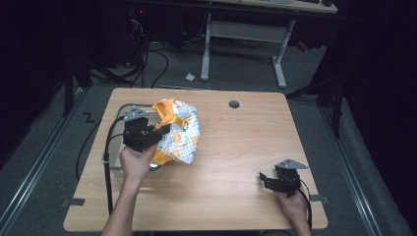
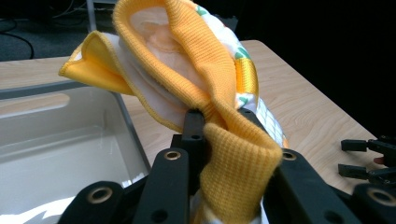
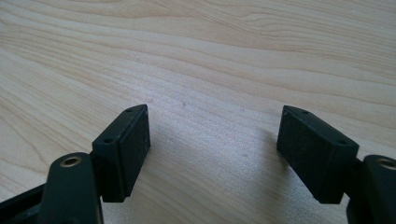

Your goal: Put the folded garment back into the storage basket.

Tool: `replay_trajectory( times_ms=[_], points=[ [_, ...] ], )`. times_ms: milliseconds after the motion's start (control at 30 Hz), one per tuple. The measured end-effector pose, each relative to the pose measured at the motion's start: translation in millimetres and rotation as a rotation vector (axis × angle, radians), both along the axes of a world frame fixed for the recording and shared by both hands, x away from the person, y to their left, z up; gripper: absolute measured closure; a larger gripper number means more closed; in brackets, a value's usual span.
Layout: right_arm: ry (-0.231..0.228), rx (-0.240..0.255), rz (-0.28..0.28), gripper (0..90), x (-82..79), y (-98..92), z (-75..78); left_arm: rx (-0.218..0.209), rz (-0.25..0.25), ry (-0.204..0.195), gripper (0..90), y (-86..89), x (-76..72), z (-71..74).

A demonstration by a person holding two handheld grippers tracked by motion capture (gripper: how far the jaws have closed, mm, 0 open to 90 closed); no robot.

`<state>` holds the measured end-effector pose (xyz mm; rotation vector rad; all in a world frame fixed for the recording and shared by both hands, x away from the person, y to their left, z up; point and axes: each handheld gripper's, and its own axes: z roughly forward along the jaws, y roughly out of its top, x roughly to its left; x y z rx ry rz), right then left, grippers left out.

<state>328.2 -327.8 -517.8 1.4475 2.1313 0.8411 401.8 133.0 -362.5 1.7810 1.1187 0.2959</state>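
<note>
Already, the yellow patterned garment (image 2: 205,93) is being held pinched by the left gripper (image 2: 219,140) beside the grey bin (image 1: 114,164); the right gripper (image 3: 212,149), fingers wide, is being kept idle.

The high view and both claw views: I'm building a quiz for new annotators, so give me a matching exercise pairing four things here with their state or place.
Things:
1. left claw
2. right claw
3. orange-trimmed cloth
4. grey bin

States or places:
A. open, nothing between its jaws, low over bare wood
B. sits at the table's left side, nothing seen inside
C. shut on fabric
D. lifted, bunched, beside and partly over the bin

Pairs: 1-C, 2-A, 3-D, 4-B
</note>
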Motion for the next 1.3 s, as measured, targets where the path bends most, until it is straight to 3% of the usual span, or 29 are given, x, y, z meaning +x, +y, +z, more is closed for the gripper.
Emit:
replay_trajectory(
  times_ms=[700,867,1300],
  points=[
    [0.003,0.003,-0.004,26.1,-0.3,0.3,0.0,0.014,0.068,-0.017,76.3,30.9,0.0,6.2],
    [0.001,0.001,-0.001,26.1,-0.1,0.1,0.0,0.063,0.086,-0.028,76.3,33.6,0.7,7.7],
    [0.003,0.004,-0.006,26.1,-0.3,0.4,0.1,0.072,0.126,-0.017,76.3,51.5,3.8,3.1]
  ],
)
